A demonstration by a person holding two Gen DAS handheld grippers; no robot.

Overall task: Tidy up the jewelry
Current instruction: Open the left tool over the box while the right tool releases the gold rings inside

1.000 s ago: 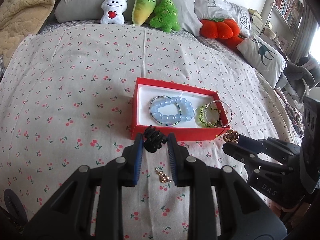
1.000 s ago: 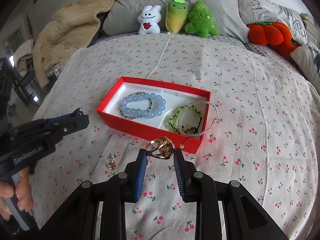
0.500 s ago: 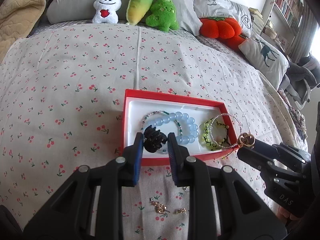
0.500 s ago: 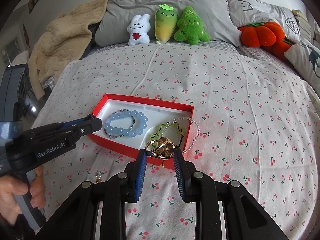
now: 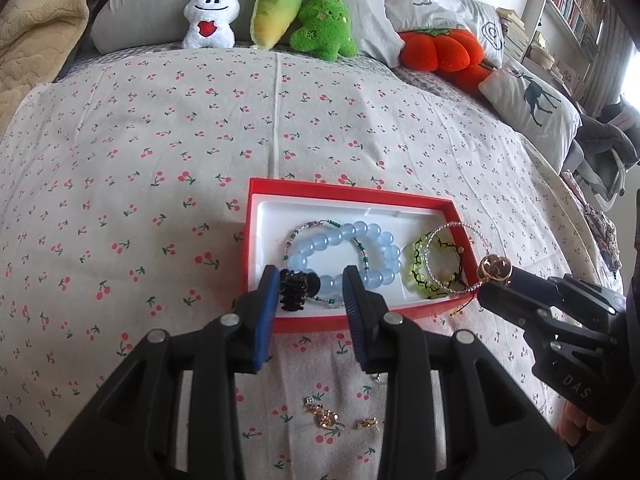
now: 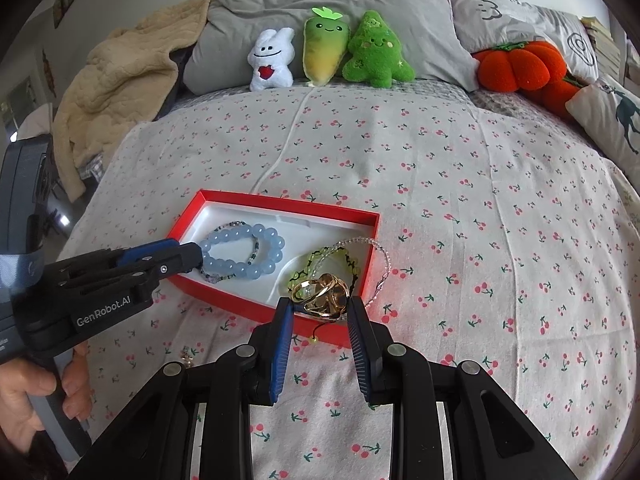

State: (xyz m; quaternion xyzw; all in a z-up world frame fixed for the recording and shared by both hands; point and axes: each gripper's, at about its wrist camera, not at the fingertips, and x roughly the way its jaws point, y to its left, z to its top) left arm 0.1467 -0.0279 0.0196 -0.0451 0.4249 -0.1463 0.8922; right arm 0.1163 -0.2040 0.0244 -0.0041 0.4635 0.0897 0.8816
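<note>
The left gripper [image 5: 310, 294] is parted; the black hair claw [image 5: 298, 289] lies by its left finger, over the red box [image 5: 256, 200]. The right gripper [image 6: 320, 306] grasps the gold ornament [image 6: 322, 298] above the box's right end.

Left tool [image 5: 309, 292]: black frame, blue ribbed pads, silver screws, "GenRobot.AI" lettering.
Right tool [image 6: 320, 312]: matching black and blue, "DAS" marking.

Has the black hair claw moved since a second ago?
Yes. The black hair claw, once short of the red box's near wall, is now past it, over the blue bead bracelet, with the left gripper jaws parted.
</note>
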